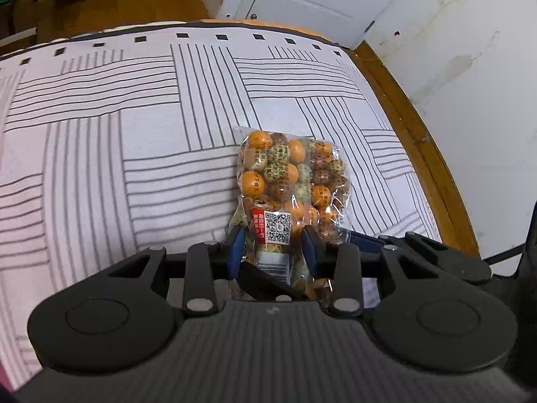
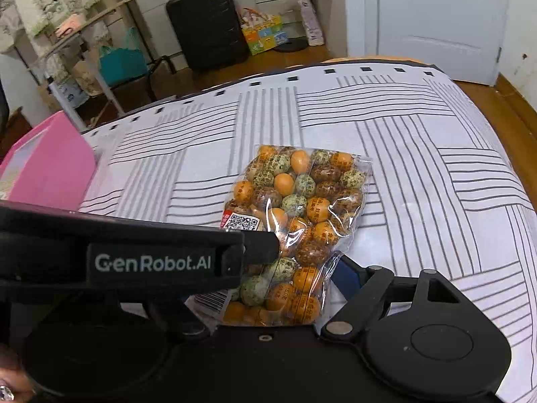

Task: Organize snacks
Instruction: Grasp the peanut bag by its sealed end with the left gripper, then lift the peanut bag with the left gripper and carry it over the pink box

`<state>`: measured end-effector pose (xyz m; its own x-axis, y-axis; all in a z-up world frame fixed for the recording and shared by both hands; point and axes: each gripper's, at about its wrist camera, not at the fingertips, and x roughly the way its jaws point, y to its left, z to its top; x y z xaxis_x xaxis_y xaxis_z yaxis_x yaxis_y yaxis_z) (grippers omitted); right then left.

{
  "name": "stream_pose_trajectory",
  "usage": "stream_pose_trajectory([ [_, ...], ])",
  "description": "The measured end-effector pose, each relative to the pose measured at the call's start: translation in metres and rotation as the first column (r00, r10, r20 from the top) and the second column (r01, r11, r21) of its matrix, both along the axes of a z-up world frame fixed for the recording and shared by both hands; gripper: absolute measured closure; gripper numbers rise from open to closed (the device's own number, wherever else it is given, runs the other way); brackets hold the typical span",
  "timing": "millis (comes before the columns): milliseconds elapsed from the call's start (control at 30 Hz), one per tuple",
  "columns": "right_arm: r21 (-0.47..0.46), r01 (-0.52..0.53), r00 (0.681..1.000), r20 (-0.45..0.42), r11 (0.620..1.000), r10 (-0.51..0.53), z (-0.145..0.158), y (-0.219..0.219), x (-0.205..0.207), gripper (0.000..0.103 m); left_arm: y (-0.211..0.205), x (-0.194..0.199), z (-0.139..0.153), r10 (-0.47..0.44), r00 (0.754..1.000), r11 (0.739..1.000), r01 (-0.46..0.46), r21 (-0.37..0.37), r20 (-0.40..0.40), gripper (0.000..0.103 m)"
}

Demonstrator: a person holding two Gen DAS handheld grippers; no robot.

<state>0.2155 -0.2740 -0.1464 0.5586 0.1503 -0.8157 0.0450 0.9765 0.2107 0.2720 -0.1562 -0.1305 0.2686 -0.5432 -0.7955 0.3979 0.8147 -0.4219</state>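
Observation:
A clear bag of orange, green and brown coated nuts [image 1: 288,181] lies on the striped bed sheet [image 1: 117,134]. My left gripper [image 1: 273,245] has its blue-padded fingers on either side of the bag's near end, closed on it. The bag also shows in the right wrist view [image 2: 295,208]. There my left gripper's black body [image 2: 151,255] crosses in front from the left. My right gripper [image 2: 285,282] sits at the bag's near end; its right finger [image 2: 352,272] is beside the bag, its left finger is hidden.
A pink box [image 2: 50,164] stands at the left of the bed. A wooden bed frame edge [image 1: 419,141] runs along the right by a white wall. A black suitcase [image 2: 208,20] and bags stand on the floor beyond.

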Motion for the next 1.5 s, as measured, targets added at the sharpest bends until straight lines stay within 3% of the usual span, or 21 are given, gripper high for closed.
stream_pose_trajectory([
  [633,0.015,-0.08,0.991,0.112,0.997,0.078,0.041,0.037,-0.08,0.02,0.037,-0.079,0.054,0.025,0.999,0.997,-0.028,0.078,0.039,0.068],
  [800,0.013,-0.118,0.983,0.143,0.993,0.115,0.055,0.055,-0.099,0.02,0.056,-0.104,0.071,0.039,0.996,0.994,-0.046,0.095,0.076,0.068],
  [1000,-0.016,-0.167,0.967,0.193,0.986,0.167,0.07,0.087,-0.117,0.021,0.076,-0.135,0.093,0.056,0.986,0.983,-0.082,0.165,0.157,0.068],
  [1500,-0.122,-0.253,0.91,0.307,0.96,0.278,0.12,0.143,-0.142,0.021,0.153,-0.166,0.134,0.182,0.96,0.981,-0.192,0.028,0.214,0.067],
])
